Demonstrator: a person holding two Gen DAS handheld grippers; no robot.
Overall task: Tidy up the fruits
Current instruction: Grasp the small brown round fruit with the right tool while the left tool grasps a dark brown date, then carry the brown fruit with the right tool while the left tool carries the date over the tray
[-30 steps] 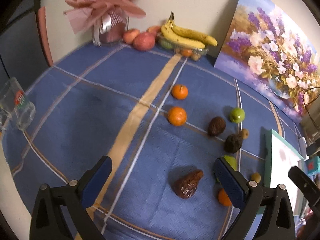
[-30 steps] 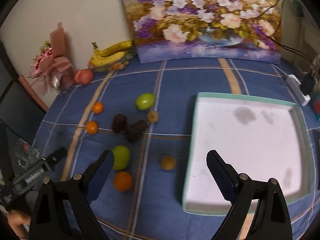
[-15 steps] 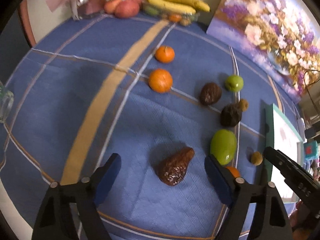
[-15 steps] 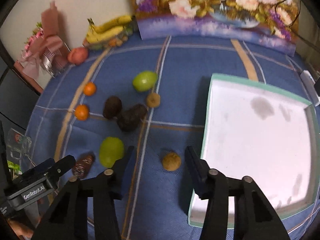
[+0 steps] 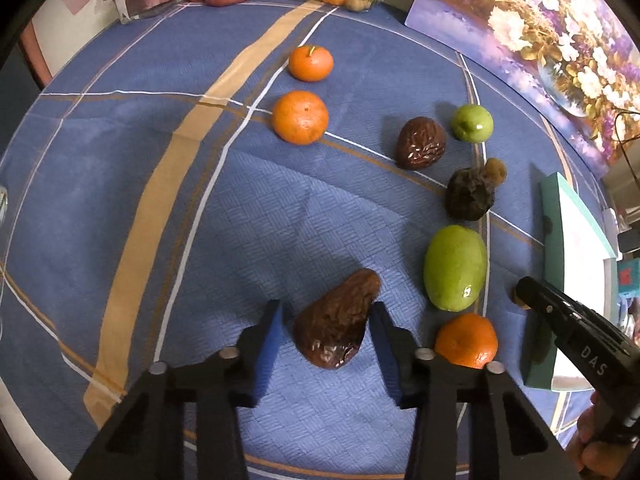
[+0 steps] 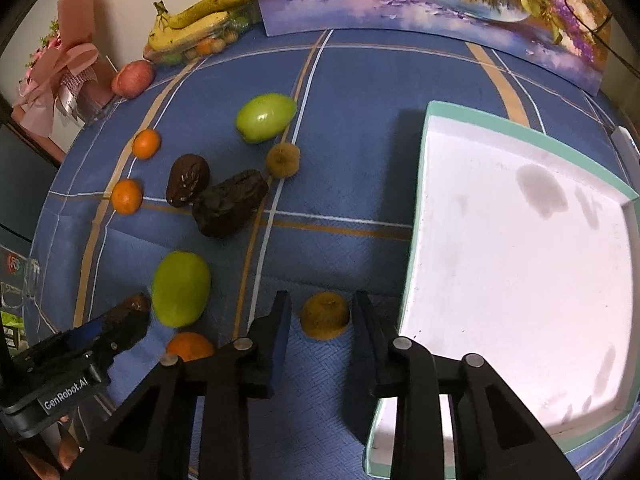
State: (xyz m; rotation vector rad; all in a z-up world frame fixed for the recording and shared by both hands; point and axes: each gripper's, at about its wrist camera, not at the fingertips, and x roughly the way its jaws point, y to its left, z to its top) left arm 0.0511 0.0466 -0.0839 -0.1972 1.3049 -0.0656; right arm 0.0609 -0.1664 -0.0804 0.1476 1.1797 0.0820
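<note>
The left gripper hangs low over the blue plaid tabletop, its blue-padded fingers set narrowly on either side of a dark brown pear-shaped fruit. Small gaps show at both pads, so contact cannot be told. The fruit lies on the cloth with its long axis running from the broad end at 7 o'clock to the narrow end at 1 o'clock, pointing away from the camera.

Just beside it at 3 o'clock lies a large green fruit, long axis nearly 12 to 6, and near that fruit's lower end sits an orange.

The right gripper straddles a small brownish round fruit resting on the cloth; its fingers are narrowly apart, the right one seeming to touch the fruit, the left one a little clear of it. The teal-rimmed white tray lies close at 3 o'clock of this fruit.

Farther out in the right wrist view, a dark wrinkled fruit lies with its long axis from 8 to 2 o'clock, and a green fruit beyond it points the same way.
</note>
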